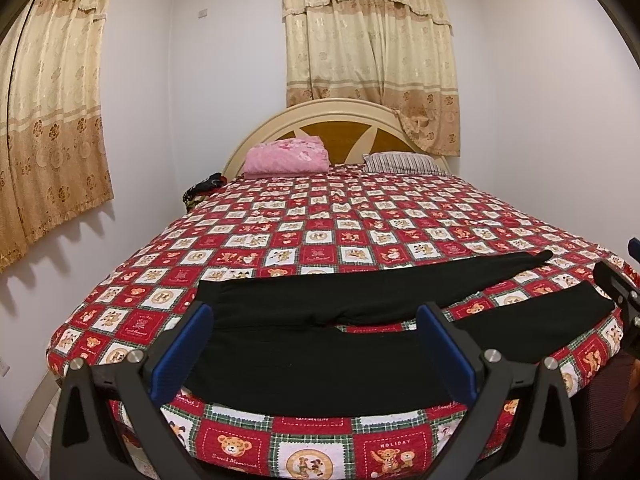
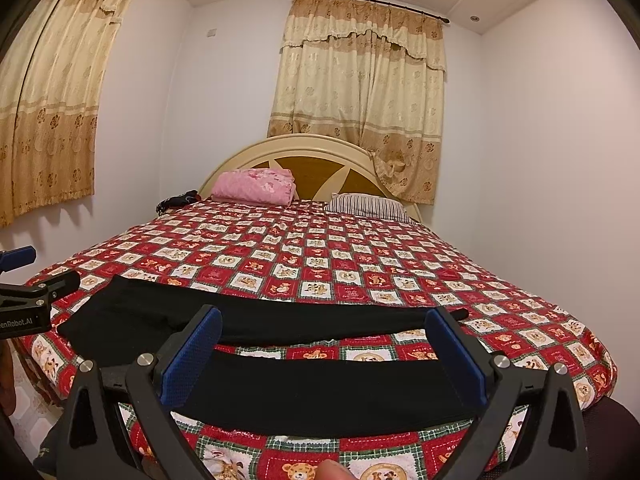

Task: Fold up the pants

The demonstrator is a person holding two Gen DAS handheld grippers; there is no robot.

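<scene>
We see bed [image 1: 360,216] w/ red teddy-bear quilt filling mid frame, 2 beige curtains [image 1: 368,40] upper frame. Black pants [image 1: 320,344] flat on quilt near front edge, lower center, 2 legs running to right. Pink blanket [image 1: 286,156] + striped pillow [image 1: 400,162] by headboard. Left gripper [image 1: 316,344] fingers spread wide, above waist end. Right gripper [image 2: 324,356] fingers spread too, over near leg, pinching nothing.

The left curtain [image 1: 52,112] runs off the left edge in both views. A dark bundle [image 1: 202,192] beside the headboard [image 1: 352,120] is too small to identify. The right gripper [image 1: 624,296] is cut off at the left view's right edge.
</scene>
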